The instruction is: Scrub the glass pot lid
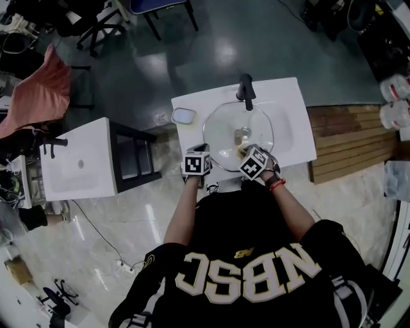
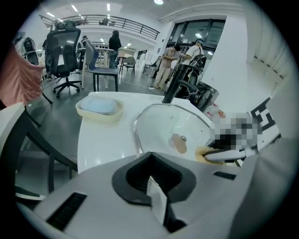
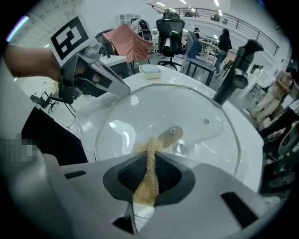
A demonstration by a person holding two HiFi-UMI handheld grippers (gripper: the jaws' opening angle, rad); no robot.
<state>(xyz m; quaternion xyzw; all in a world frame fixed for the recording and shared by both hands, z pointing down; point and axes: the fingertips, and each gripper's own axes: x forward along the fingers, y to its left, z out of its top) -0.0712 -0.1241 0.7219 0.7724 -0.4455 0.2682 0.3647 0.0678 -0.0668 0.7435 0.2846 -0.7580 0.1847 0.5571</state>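
Forearms [image 1: 185, 211] over sink [image 1: 296, 122], right tongs [image 3: 148, 156] pinching sponge [image 3: 149, 179] on glass lid [image 3: 196, 112]

Left of your left hand-held gripper [image 2: 150, 176] stands a second white tabletop [image 1: 80, 160] on a dark frame. Right of your right hand-held gripper [image 3: 150, 161] lies a wooden pallet [image 1: 346, 138]. Ahead, the glossy grey floor [image 1: 211, 45] mirrors the ceiling lights [image 2: 74, 8]. Black office chairs [image 2: 65, 44] stand below a railed balcony [image 2: 117, 21].
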